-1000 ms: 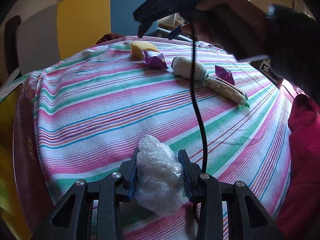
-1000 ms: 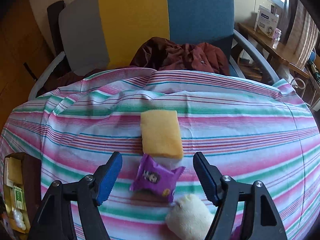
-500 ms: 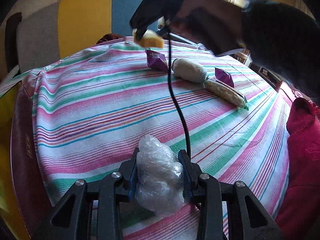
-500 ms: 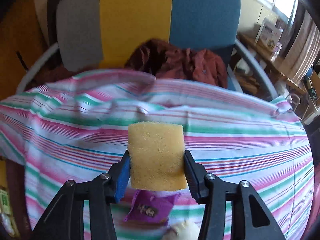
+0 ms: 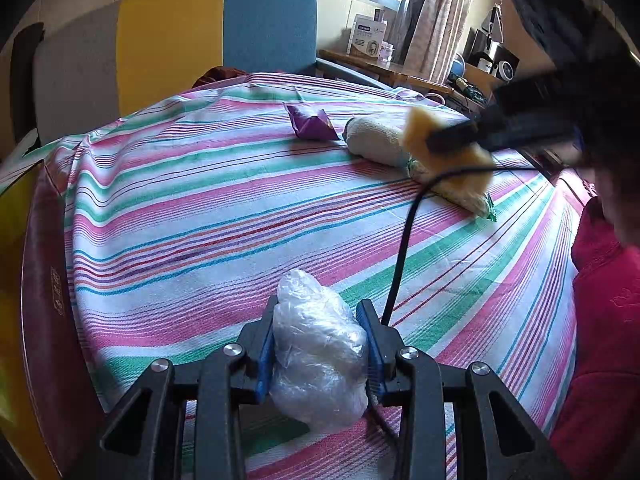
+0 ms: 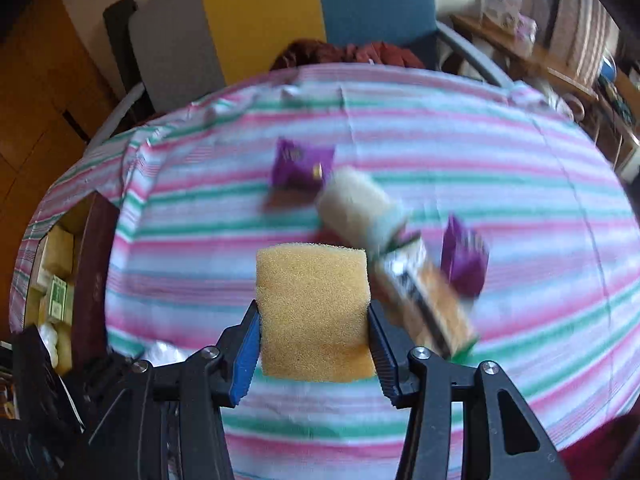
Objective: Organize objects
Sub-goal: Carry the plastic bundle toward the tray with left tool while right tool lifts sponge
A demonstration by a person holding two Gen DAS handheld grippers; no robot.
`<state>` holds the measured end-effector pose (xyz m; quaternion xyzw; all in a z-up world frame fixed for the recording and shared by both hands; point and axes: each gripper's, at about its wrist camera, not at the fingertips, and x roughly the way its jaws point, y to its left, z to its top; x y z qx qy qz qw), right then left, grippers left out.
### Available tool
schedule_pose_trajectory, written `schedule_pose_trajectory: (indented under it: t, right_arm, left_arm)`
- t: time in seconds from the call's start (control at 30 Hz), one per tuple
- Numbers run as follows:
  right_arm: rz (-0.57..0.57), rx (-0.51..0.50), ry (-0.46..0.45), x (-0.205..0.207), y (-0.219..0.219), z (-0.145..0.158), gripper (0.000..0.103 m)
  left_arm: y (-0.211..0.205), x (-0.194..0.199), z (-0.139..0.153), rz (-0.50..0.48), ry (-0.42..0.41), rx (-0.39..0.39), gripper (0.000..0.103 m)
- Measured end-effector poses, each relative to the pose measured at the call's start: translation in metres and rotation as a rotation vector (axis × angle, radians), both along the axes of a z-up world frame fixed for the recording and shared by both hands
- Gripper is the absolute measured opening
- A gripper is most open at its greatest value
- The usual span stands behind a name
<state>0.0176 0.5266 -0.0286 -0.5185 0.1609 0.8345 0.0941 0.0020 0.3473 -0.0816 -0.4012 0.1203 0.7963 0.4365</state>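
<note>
My left gripper (image 5: 318, 320) is shut on a crumpled clear plastic bag (image 5: 320, 352), low over the near edge of the striped tablecloth (image 5: 200, 208). A yellow sponge (image 6: 312, 292) sits pinched between the pads of my right gripper (image 6: 314, 316), held in the air. In the left wrist view the sponge (image 5: 452, 160) hangs at the right, over a snack bar pack (image 5: 472, 200). On the cloth lie a purple packet (image 6: 300, 164), a white roll (image 6: 356, 204), the snack bar pack (image 6: 428, 300) and a second purple packet (image 6: 464, 264).
A chair (image 5: 168, 36) with a grey, yellow and blue back stands behind the table, with a brown garment (image 6: 352, 50) on its seat. An open box (image 6: 56, 280) of goods stands at the left. A black cable (image 5: 400, 256) hangs over the cloth. Red clothing (image 5: 600, 320) is at the right.
My right gripper closed on the yellow sponge, lifted it off the cloth and carried it right and nearer, over the row of snacks. The left gripper kept still with the plastic bag.
</note>
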Motion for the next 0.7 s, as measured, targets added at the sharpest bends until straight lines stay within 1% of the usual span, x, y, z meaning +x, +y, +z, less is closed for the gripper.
schedule_pose_trajectory:
  t: [0.1,0.17,0.27,0.3,0.37,0.47,0.63,0.7]
  right_arm:
    - [-0.013,-0.009,-0.010,0.006,-0.003,-0.013,0.050]
    - [-0.009,0.012,-0.009,0.005,-0.004,-0.016,0.050]
    - [0.010,0.028,-0.043,-0.001,-0.007,-0.028,0.050]
    - [0.016,0.047,-0.061,-0.002,-0.008,-0.031,0.050]
    - [0.036,0.075,-0.064,-0.003,-0.012,-0.032,0.050]
    - [0.050,0.101,-0.070,-0.002,-0.014,-0.034,0.050]
    - [0.052,0.110,-0.070,-0.003,-0.015,-0.034,0.050]
    - [0.054,0.117,-0.072,-0.003,-0.015,-0.033,0.050]
  left_arm:
    - [-0.001,-0.002,0.001,0.001,-0.012,0.003,0.038]
    - [-0.001,-0.002,0.003,0.014,-0.016,-0.003,0.038]
    - [-0.003,-0.002,0.007,0.036,-0.020,-0.015,0.037]
    - [-0.006,-0.002,0.009,0.042,-0.018,-0.013,0.037]
    - [-0.010,0.000,0.016,0.049,-0.018,0.005,0.037]
    - [-0.019,0.007,0.034,0.041,-0.028,0.050,0.037]
    - [-0.035,0.018,0.068,0.032,-0.002,0.117,0.037]
    - [-0.044,0.015,0.079,0.048,0.004,0.124,0.037]
